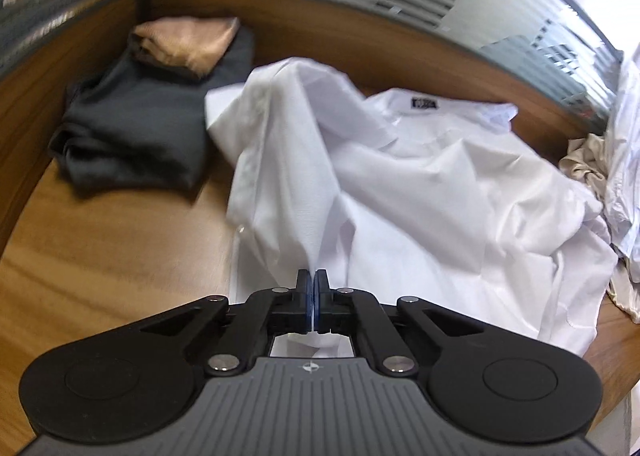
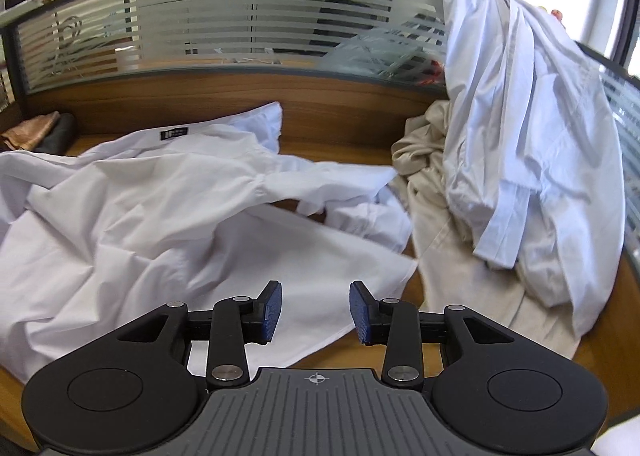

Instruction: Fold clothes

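**Left tongs pinched the white shirt; right tongs stood apart over it**

Left tongs (image 1: 311,282) were clamped tight on a fold of the white shirt (image 1: 400,184), the blue pads pressed together with cloth between them and a ridge of fabric rising from the pinch toward the far side. Right tongs (image 2: 315,306) stood partly spread with nothing between the pads (image 2: 273,306), hanging just above the shirt's near hem.

The shirt lay spread and crumpled across the middle of the wooden tabletop (image 1: 100,240), its collar toward the far side with a small dark label (image 1: 424,103) showing inside the neck. In the right wrist view one sleeve (image 2: 320,180) stretched rightward, its cuff end bunched near a beige garment (image 2: 424,144).

At the far left of the tabletop sat a folded dark garment (image 1: 136,124) with a folded tan one (image 1: 184,42) stacked on it. On the right, the beige garment lay heaped, and another white garment (image 2: 528,128) hung draped over the partition's corner and down onto the beige one.

A wooden panel topped with striped frosted glass (image 2: 240,24) ran along the back of the tabletop. The left wrist view was somewhat blurred.
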Demonstrator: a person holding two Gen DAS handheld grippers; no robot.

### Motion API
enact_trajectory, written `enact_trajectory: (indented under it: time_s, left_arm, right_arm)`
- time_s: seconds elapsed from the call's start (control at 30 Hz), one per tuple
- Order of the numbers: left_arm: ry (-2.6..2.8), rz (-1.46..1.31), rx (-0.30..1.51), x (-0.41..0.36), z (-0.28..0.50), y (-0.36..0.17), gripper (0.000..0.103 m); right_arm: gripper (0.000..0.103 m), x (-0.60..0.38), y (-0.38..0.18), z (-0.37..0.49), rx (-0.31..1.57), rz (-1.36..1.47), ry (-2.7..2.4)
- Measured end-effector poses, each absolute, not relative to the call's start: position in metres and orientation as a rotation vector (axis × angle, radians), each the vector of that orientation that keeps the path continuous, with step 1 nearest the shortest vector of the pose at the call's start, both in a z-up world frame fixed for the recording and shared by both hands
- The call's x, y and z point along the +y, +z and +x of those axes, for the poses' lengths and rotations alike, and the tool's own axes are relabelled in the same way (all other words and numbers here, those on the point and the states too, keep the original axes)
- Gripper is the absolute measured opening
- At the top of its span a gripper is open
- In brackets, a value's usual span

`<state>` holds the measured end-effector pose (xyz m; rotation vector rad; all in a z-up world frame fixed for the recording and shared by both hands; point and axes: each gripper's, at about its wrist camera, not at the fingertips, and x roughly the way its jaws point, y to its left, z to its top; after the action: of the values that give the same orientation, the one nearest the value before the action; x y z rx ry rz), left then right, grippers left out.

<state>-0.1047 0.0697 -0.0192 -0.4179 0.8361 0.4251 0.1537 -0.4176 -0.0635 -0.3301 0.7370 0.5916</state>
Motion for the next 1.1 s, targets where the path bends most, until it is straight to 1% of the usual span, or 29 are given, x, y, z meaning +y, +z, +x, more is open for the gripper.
enact_trajectory:
  time_s: [0.3, 0.43, 0.53, 0.73, 0.9, 1.03, 1.07, 1.1]
  left_arm:
    - [0.343, -0.388, 0.740, 0.052, -0.082, 0.032, 0.000]
    - [0.263, -0.350, 0.711, 0.031, -0.047, 0.055, 0.000]
    - [0.205, -0.317, 0.708, 0.011, -0.012, 0.062, 0.000]
    - [0.087, -0.231, 0.773, -0.044, 0.064, 0.051, 0.000]
    - [0.011, -0.180, 0.864, -0.086, 0.112, 0.016, 0.000]
    - [-0.025, -0.163, 0.916, -0.102, 0.125, -0.011, 0.001]
    - [-0.032, -0.164, 0.921, -0.104, 0.125, -0.014, 0.003]
    - [-0.039, -0.165, 0.926, -0.106, 0.125, -0.017, 0.010]
  right_arm:
    - [0.040, -0.380, -0.074, 0.128, 0.817, -0.248, 0.748]
    - [0.040, -0.359, -0.077, 0.122, 0.824, -0.247, 0.810]
    - [0.040, -0.352, -0.075, 0.122, 0.821, -0.243, 0.835]
    - [0.040, -0.356, -0.074, 0.125, 0.822, -0.224, 0.831]
    - [0.040, -0.368, -0.074, 0.129, 0.839, -0.186, 0.796]
    - [0.041, -0.379, -0.075, 0.128, 0.865, -0.164, 0.761]
    - [0.041, -0.381, -0.075, 0.127, 0.871, -0.160, 0.754]
    - [0.041, -0.382, -0.076, 0.126, 0.878, -0.159, 0.747]
